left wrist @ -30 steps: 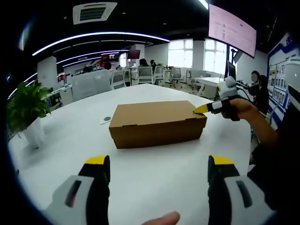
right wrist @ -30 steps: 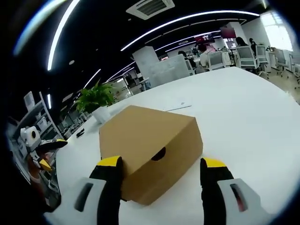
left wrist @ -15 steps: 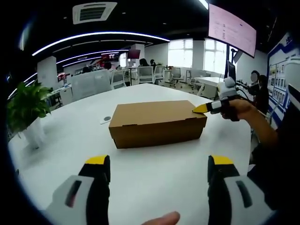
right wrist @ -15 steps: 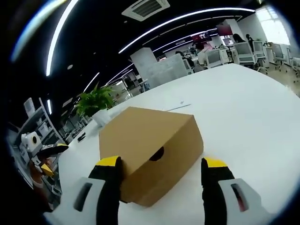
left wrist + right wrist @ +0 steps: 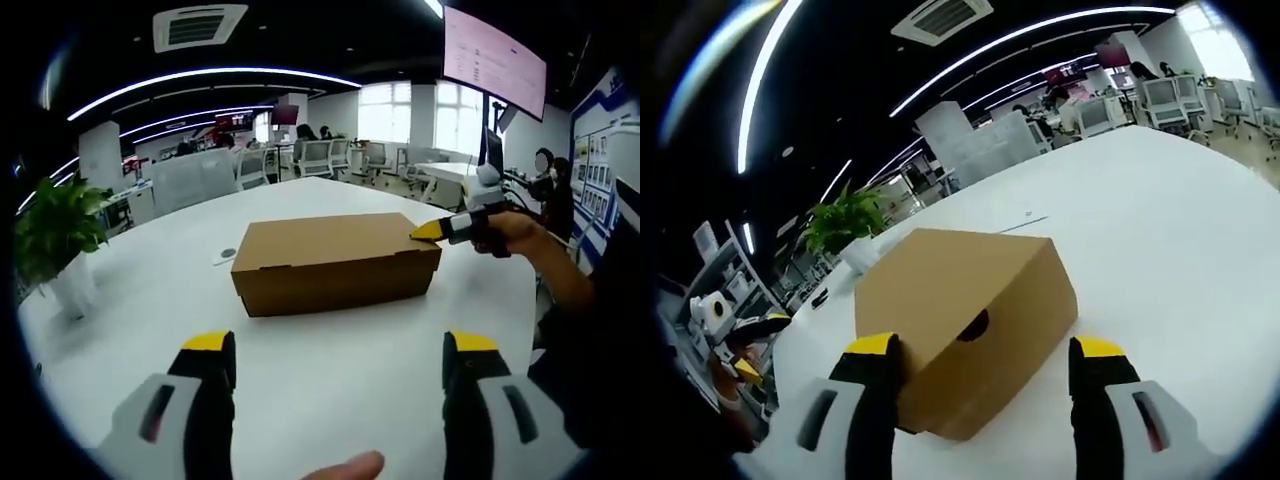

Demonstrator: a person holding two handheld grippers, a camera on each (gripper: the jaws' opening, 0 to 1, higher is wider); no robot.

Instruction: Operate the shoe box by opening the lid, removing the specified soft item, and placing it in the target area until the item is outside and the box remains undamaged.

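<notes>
Shoe box (image 5: 335,262), brown cardboard, lid down and closed, resting on the white counter (image 5: 330,390) straight ahead of the left tool (image 5: 340,375) and well clear of its tips; in the right gripper view sitting right between the two jaws of the right tool (image 5: 980,362), its short end wall with a dark finger hole (image 5: 975,326) facing the tips, left jaw touching or nearly touching the near corner. Left tool spread wide and holding nothing; right tool likewise spread wide, straddling the box end without clamping it; right tool also visible in the left gripper view (image 5: 432,231), yellow tip at the box's far right corner near the lid edge. Probably light, thin-walled card; stiff along folds yet easy to dent or tear, so best taken at the lid rim near a corner and lifted gently rather than squeezed across the walls; base likely to slide on the smooth counter unless steadied by the other tool. Contents hidden under the closed lid; soft item not yet visible. Potted plant (image 5: 55,225) off to the left tool's left, near the counter edge.
</notes>
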